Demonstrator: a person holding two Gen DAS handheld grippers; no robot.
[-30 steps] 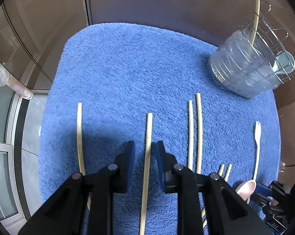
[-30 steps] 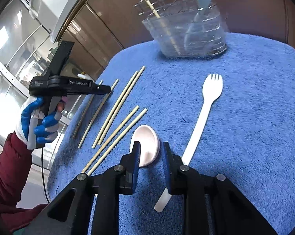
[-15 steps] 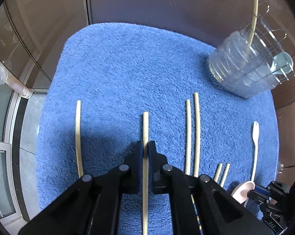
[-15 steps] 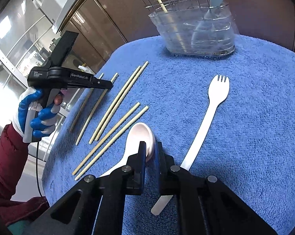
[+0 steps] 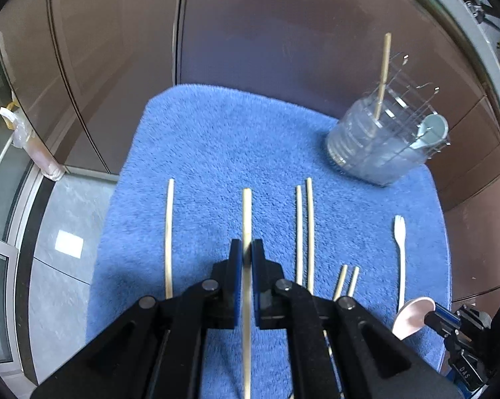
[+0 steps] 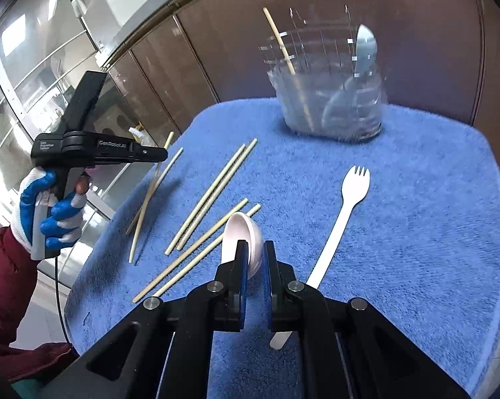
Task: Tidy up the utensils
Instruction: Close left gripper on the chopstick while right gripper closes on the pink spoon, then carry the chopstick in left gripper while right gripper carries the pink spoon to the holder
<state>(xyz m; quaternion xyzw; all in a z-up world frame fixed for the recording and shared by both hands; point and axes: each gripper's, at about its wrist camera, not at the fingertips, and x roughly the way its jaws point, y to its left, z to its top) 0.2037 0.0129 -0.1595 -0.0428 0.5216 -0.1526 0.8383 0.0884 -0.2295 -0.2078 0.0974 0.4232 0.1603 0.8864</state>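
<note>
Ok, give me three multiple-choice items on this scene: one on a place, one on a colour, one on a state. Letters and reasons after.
1. Where does the white fork lie?
A. in the clear holder
B. on the mat, right of the chopsticks
C. on the floor

2. What colour is the mat?
A. blue
B. green
C. grey

3. What is the left gripper doing?
A. standing wide open
B. shut on a fork
C. shut on a chopstick

Answers: 1 B, it lies flat on the mat; 2 A, the pile is blue; 3 C, its pads pinch one chopstick.
</note>
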